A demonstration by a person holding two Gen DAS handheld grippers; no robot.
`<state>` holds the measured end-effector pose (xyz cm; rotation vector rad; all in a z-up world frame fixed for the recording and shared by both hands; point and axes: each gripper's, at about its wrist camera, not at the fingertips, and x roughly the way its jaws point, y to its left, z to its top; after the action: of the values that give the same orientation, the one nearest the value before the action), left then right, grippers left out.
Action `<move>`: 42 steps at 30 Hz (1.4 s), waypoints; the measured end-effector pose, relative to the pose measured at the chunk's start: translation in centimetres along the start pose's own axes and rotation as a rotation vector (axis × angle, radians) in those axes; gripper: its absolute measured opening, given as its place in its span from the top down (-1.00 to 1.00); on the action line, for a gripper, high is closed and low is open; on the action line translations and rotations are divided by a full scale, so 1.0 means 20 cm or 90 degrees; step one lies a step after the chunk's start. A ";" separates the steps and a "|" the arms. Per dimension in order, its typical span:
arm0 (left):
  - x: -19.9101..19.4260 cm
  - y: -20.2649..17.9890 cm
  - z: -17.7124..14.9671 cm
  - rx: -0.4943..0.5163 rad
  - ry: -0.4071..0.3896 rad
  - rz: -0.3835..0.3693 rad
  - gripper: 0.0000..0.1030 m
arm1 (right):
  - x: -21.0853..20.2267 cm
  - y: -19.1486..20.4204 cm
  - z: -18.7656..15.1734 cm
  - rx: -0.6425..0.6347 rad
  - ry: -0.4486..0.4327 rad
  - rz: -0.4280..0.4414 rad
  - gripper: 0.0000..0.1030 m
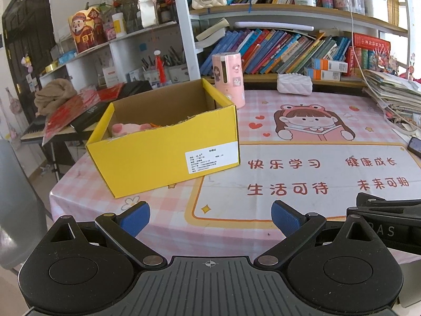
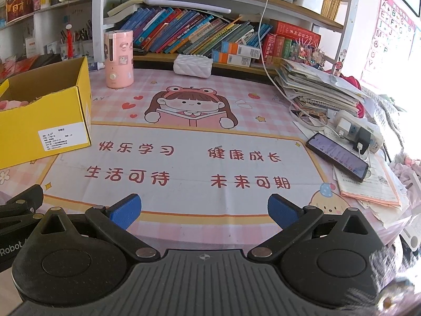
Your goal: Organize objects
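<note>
My left gripper [image 1: 210, 218], jaws spread and empty, sits nearest the open yellow cardboard box [image 1: 168, 144] ahead-left, pink plush toy [image 1: 123, 129] inside. My right gripper [image 2: 204, 210], equally spread, faces bare mat; box far left.

A plush toy [image 1: 123, 129] is lying inside the cardboard box [image 1: 168, 155], with the humidifier [image 1: 228, 79] standing just behind at one o'clock.
</note>
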<state>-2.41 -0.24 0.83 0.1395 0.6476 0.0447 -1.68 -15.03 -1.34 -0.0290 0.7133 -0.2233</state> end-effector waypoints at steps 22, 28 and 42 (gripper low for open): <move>0.02 0.03 -0.01 -0.004 0.012 0.008 -0.94 | -0.01 0.02 -0.01 -0.016 0.004 0.004 -1.00; 0.02 0.03 -0.02 -0.004 0.016 0.012 -0.94 | -0.01 0.03 0.00 -0.021 0.008 0.004 -1.00; 0.04 0.03 -0.01 -0.004 0.025 0.009 -0.94 | 0.01 0.04 0.00 -0.024 0.013 0.001 -1.00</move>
<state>-1.94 0.54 0.21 0.1372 0.6855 0.0634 -1.42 -14.19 -1.53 -0.0613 0.7371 -0.2085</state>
